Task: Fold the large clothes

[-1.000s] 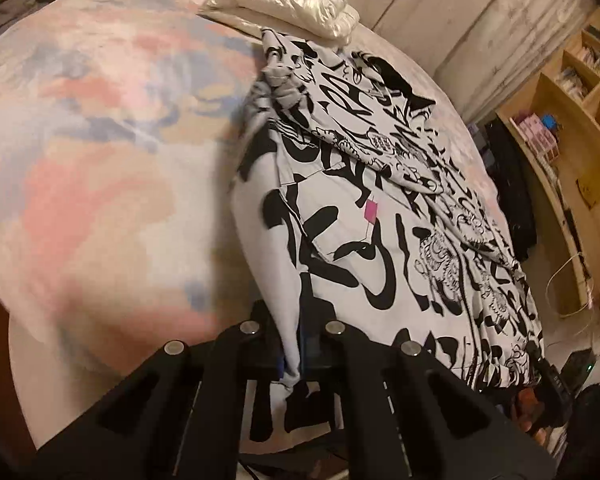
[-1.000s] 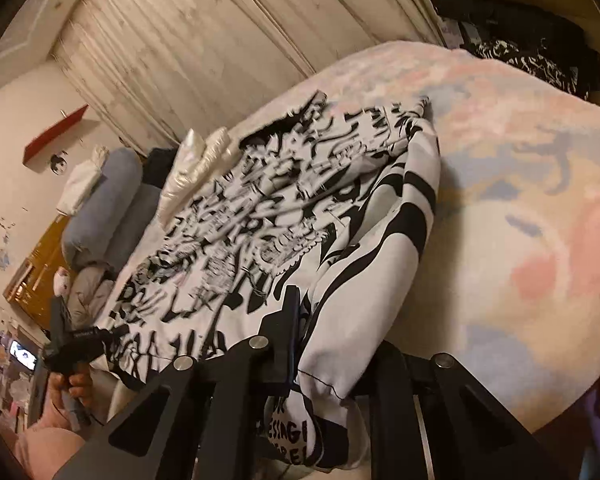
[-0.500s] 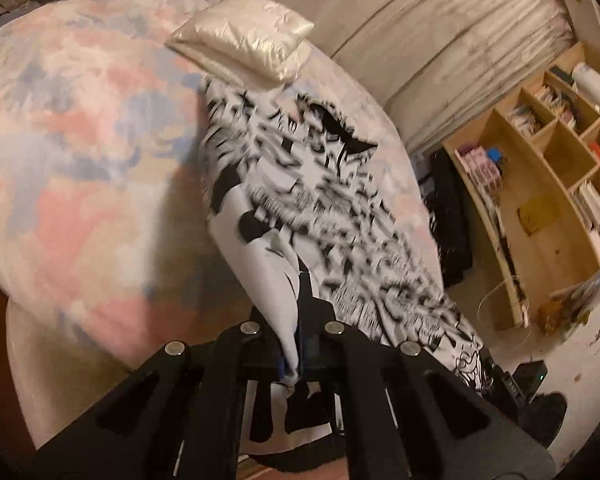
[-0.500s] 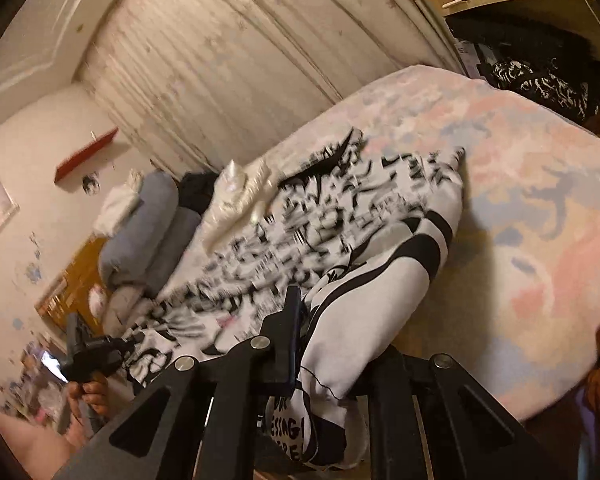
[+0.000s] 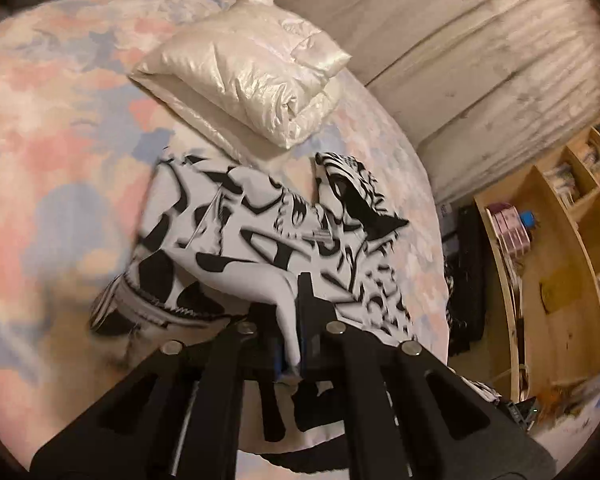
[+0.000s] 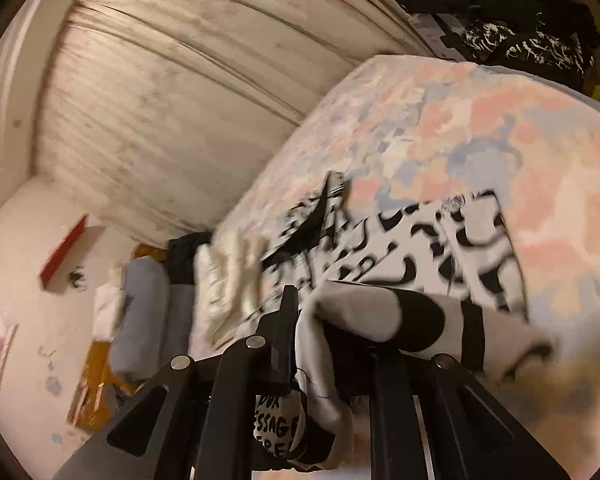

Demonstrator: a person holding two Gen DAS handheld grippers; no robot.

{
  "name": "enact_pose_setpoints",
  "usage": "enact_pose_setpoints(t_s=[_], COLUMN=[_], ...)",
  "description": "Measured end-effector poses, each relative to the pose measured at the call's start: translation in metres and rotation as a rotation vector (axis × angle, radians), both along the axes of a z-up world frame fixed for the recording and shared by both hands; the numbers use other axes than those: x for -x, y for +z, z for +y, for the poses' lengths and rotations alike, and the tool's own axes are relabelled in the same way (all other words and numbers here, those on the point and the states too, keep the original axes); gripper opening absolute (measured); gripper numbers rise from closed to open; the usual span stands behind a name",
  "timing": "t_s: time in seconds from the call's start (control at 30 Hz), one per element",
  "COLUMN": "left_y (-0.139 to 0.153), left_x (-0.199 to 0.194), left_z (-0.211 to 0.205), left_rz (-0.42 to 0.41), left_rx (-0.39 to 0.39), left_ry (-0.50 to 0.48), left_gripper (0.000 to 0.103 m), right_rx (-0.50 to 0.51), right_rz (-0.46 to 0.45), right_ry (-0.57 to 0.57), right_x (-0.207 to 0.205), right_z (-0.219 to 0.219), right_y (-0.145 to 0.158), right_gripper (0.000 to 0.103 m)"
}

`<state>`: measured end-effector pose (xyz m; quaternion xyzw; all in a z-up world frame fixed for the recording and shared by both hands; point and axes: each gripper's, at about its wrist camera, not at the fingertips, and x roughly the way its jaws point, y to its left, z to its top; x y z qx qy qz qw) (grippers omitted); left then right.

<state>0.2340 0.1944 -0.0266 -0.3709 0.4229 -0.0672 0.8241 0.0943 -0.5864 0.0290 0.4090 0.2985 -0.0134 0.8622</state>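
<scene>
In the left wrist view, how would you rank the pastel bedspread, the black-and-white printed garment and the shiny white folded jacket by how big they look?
1. Pastel bedspread, filling most of the picture.
2. Black-and-white printed garment, though it lies nearer the camera, which enlarges it.
3. Shiny white folded jacket, farther off, so its true size next to the garment is unsure.

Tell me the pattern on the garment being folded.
White with bold black graffiti-style lettering on the garment; clearest in the left wrist view.

A home bedroom: ahead of the claw lies a bed under a pastel patchwork cover, with a folded shiny quilt further beyond, pleated curtains behind, and wooden shelves of books right.
</scene>
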Motion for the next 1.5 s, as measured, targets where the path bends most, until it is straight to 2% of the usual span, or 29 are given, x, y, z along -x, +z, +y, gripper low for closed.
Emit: enact_pose_setpoints(t_s=[0.03,0.07,0.1,0.13,0.17,0.23,0.27,0.33,0.4,0.53,0.57,0.67,0.77,0.83,0.87,0.9,0.93,0.97,1.03,1.07,1.13,1.2,1.23,1.33,1.37,1.43,1.5], left_y=[-0.008,-0.016,-0.027,-0.038,-0.048,-0.062,-0.065,-0.067,-0.068,-0.073,-0.079,-0.093,-0.104,-0.112,-0.118,-0.123,-0.128,-0.130,-0.122,-0.113,-0.101,-0.095,-0.096,-0.113,-0.125,-0.142,-0.146], left_x=[-0.021,-0.037,-0.056,-0.069,-0.083,-0.106,-0.112,-0.123,-0.132,-0.150,-0.157,-0.165,-0.174,-0.178,-0.184,-0.188,-0.192,-0.194,-0.190,-0.186,-0.184,-0.189,-0.193,-0.214,-0.222,-0.228,-0.229], left_z=[-0.001,-0.001,0.000,0.001,0.002,0.003,0.003,0.004,0.001,-0.019,-0.026,-0.041,-0.053,-0.061,-0.067,-0.070,-0.074,-0.077,-0.082,-0.085,-0.087,-0.091,-0.095,-0.103,-0.106,-0.108,-0.113], left_rz=[0.016,0.030,0.050,0.068,0.091,0.113,0.099,0.075,0.047,0.026,0.033,0.033,0.029,0.035,0.047,0.059,0.070,0.070,0.038,0.000,-0.042,-0.058,-0.054,0.002,0.034,0.084,0.081], left_rx=[0.015,0.025,0.047,0.068,0.083,0.076,0.056,0.019,-0.030,-0.245,-0.303,-0.414,-0.467,-0.496,-0.511,-0.526,-0.528,-0.521,-0.564,-0.589,-0.581,-0.591,-0.607,-0.618,-0.630,-0.637,-0.662], left_ry=[0.003,0.002,-0.004,0.001,0.005,0.001,0.001,-0.002,-0.034,-0.172,-0.208,-0.271,-0.327,-0.345,-0.350,-0.344,-0.342,-0.334,-0.296,-0.275,-0.257,-0.221,-0.211,-0.190,-0.196,-0.206,-0.214], left_gripper=[0.008,0.012,0.020,0.030,0.033,0.043,0.044,0.051,0.054,0.054,0.054,0.054,0.054,0.054,0.054,0.045,0.022,0.019,0.008,0.007,0.007,0.007,0.007,0.007,0.007,0.008,0.009], right_rx=[-0.012,-0.027,-0.044,-0.064,-0.093,-0.106,-0.106,-0.059,0.031,0.225,0.255,0.328,0.364,0.375,0.392,0.420,0.430,0.437,0.492,0.508,0.504,0.511,0.534,0.564,0.569,0.558,0.550], right_rz=[0.026,0.045,0.072,0.082,0.096,0.107,0.106,0.110,0.137,0.234,0.255,0.308,0.341,0.354,0.360,0.371,0.372,0.367,0.346,0.330,0.235,0.170,0.165,0.221,0.261,0.405,0.417], right_ry=[-0.006,-0.004,-0.004,-0.004,-0.003,-0.029,-0.033,-0.035,-0.023,0.065,0.090,0.169,0.228,0.271,0.282,0.295,0.308,0.312,0.276,0.255,0.176,0.134,0.129,0.115,0.115,0.128,0.113], right_x=[-0.023,-0.045,-0.076,-0.094,-0.116,-0.138,-0.145,-0.161,-0.174,-0.213,-0.220,-0.242,-0.258,-0.267,-0.266,-0.273,-0.272,-0.274,-0.267,-0.263,-0.250,-0.247,-0.250,-0.273,-0.280,-0.300,-0.301], right_z=[-0.006,-0.010,-0.022,-0.029,-0.039,-0.048,-0.052,-0.059,-0.060,-0.057,-0.055,-0.047,-0.040,-0.033,-0.029,-0.023,-0.018,-0.015,-0.011,-0.010,-0.017,-0.018,-0.016,-0.017,-0.018,-0.020,-0.020], right_y=[-0.006,-0.013,-0.023,-0.032,-0.041,-0.059,-0.064,-0.071,-0.077,-0.103,-0.111,-0.138,-0.164,-0.180,-0.186,-0.193,-0.196,-0.199,-0.193,-0.186,-0.164,-0.149,-0.147,-0.162,-0.171,-0.207,-0.216], right_gripper=[0.017,0.028,0.045,0.052,0.061,0.065,0.070,0.073,0.073,0.073,0.073,0.073,0.073,0.069,0.058,0.040,0.029,0.020,0.009,0.007,0.007,0.007,0.007,0.007,0.007,0.007,0.008])
